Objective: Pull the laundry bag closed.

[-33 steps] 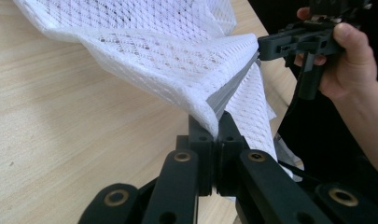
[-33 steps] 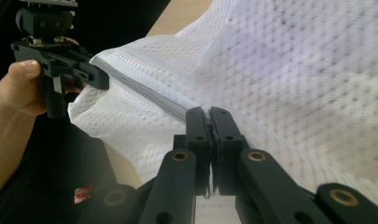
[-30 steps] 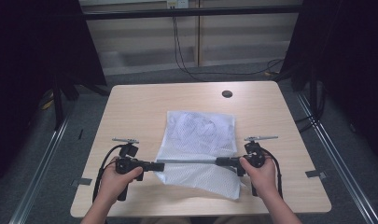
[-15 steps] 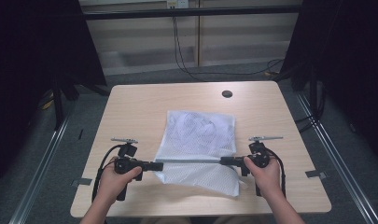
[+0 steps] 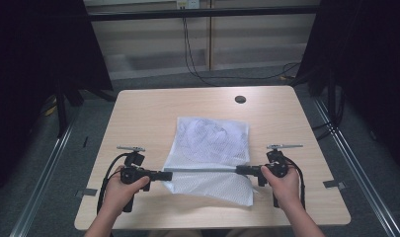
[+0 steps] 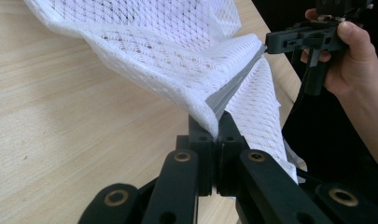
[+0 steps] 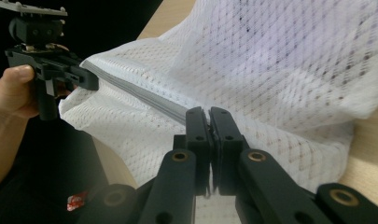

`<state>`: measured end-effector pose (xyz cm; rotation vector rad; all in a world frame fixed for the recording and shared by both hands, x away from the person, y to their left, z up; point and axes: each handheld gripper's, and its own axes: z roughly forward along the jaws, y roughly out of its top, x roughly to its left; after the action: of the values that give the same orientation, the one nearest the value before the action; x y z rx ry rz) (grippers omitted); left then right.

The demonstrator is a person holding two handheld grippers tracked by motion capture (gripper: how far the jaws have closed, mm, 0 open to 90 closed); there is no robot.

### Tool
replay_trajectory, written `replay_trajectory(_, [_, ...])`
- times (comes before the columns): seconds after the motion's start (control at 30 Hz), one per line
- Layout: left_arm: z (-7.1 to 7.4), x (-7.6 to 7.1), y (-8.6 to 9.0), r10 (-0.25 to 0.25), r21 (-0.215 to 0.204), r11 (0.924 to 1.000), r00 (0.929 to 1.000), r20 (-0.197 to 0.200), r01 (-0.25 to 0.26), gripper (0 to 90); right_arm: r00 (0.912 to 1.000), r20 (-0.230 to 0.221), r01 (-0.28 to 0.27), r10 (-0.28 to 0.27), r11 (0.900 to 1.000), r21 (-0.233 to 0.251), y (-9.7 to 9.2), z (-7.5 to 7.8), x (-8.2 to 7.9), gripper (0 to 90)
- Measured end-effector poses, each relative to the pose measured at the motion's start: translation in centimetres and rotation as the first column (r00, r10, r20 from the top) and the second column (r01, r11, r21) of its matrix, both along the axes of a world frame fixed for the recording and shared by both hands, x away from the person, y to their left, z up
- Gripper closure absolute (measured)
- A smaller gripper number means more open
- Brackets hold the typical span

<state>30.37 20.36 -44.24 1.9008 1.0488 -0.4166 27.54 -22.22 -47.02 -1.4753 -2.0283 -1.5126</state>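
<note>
A white mesh laundry bag [image 5: 212, 143] lies in the middle of the wooden table [image 5: 148, 113], its near part lifted off the surface. A grey zipper edge [image 5: 202, 170] is stretched taut between both grippers. My left gripper [image 5: 167, 175] is shut on the bag's left end, seen close up as the mesh bag [image 6: 177, 56] folding into the closed jaws of the left gripper [image 6: 218, 128]. My right gripper [image 5: 239, 170] is shut on the right end; the right gripper [image 7: 209, 116] pinches the zipper edge [image 7: 140, 95]. Below the zipper a flap of mesh hangs toward the table's near edge.
A small dark round cap [image 5: 240, 99] sits in the table top near the far edge. Dark curtains stand at both sides, and cables run along the floor behind the table. Bare wood lies left and right of the bag.
Both grippers have drawn slightly apart, pulling the zipper edge straighter. The bag's far part has stayed where it lay.
</note>
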Motion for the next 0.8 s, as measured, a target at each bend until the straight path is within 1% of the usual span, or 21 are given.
replay_trajectory(0.13, [-0.04, -0.04, -0.13, -0.002, 0.004, 1.0000, 1.0000, -0.003, 0.002, 88.2, 1.0000, 0.006, -0.003, 0.003, 1.0000, -0.004, -0.10, 0.07, -0.01, 87.7])
replay_trajectory(0.2, [-0.03, -0.01, -0.12, -0.006, 0.005, 1.0000, 1.0000, 0.002, 0.006, 88.2, 1.0000, 0.005, -0.002, 0.002, 1.0000, -0.005, -0.11, 0.07, -0.02, 87.7])
replay_trajectory(0.23, [-0.03, -0.03, -0.13, -0.002, 0.003, 1.0000, 1.0000, -0.004, 0.002, 88.2, 1.0000, 0.004, -0.003, 0.003, 1.0000, -0.006, -0.11, 0.06, -0.02, 87.7])
replay_trajectory(0.37, [-0.04, -0.02, -0.11, -0.003, 0.002, 1.0000, 1.0000, -0.006, 0.003, 88.2, 1.0000, 0.005, -0.003, 0.003, 1.0000, -0.007, -0.10, 0.03, 0.01, 87.7])
replay_trajectory(0.43, [-0.05, 0.01, -0.09, -0.002, 0.003, 1.0000, 1.0000, 0.001, 0.002, 88.2, 1.0000, 0.001, -0.004, 0.004, 1.0000, -0.007, -0.10, 0.03, 0.02, 87.7])
replay_trajectory(0.5, [-0.04, -0.01, -0.10, -0.005, 0.001, 1.0000, 1.0000, -0.008, 0.005, 88.2, 1.0000, 0.001, -0.006, 0.006, 1.0000, -0.005, -0.11, 0.04, 0.02, 87.7])
replay_trajectory(0.63, [-0.03, 0.03, -0.09, -0.003, 0.000, 1.0000, 1.0000, -0.002, 0.003, 88.2, 1.0000, 0.000, -0.006, 0.006, 1.0000, -0.006, -0.15, 0.05, 0.02, 87.7])
replay_trajectory(0.67, [0.01, -0.04, -0.12, 0.007, -0.006, 1.0000, 0.9999, -0.011, -0.007, 88.2, 1.0000, 0.000, -0.005, 0.005, 1.0000, -0.007, -0.16, 0.06, 0.01, 87.7])
replay_trajectory(0.7, [0.00, -0.03, -0.09, 0.005, -0.008, 1.0000, 0.9999, -0.013, -0.006, 88.2, 1.0000, 0.001, -0.003, 0.003, 0.9999, -0.015, -0.21, 0.07, 0.01, 87.7])
replay_trajectory(0.77, [-0.09, -0.02, -0.13, -0.003, 0.005, 1.0000, 1.0000, -0.005, 0.003, 88.2, 1.0000, -0.005, -0.001, 0.001, 1.0000, -0.005, -0.30, 0.02, 0.02, 87.7])
replay_trajectory(0.8, [-0.10, -0.05, -0.20, -0.004, 0.006, 1.0000, 0.9999, -0.012, 0.004, 88.2, 1.0000, -0.003, 0.002, -0.002, 0.9999, -0.011, -0.30, 0.04, 0.02, 87.7])
